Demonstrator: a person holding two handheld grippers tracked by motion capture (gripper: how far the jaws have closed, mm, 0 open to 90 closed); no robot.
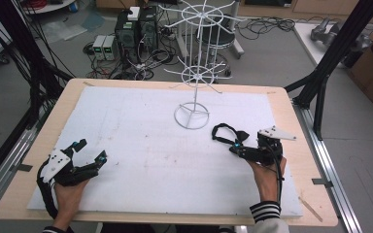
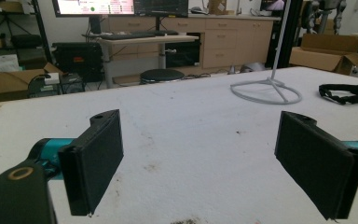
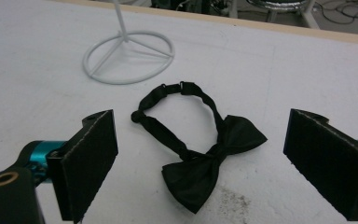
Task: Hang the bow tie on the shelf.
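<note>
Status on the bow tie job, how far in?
Nothing done yet: the bow tie lies flat on the white mat, not hung on the wire rack. In hand: right gripper open around it, not gripping. Left gripper open, idle. Left: grasp, lift, probably hang.

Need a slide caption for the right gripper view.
Open right claw poised over a black bow tie lying before the white wire stand.

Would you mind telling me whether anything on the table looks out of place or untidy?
Only slightly: the black bow tie lies loose on the white mat beside the wire display stand instead of hanging on it, and small dark specks mark the mat.
</note>
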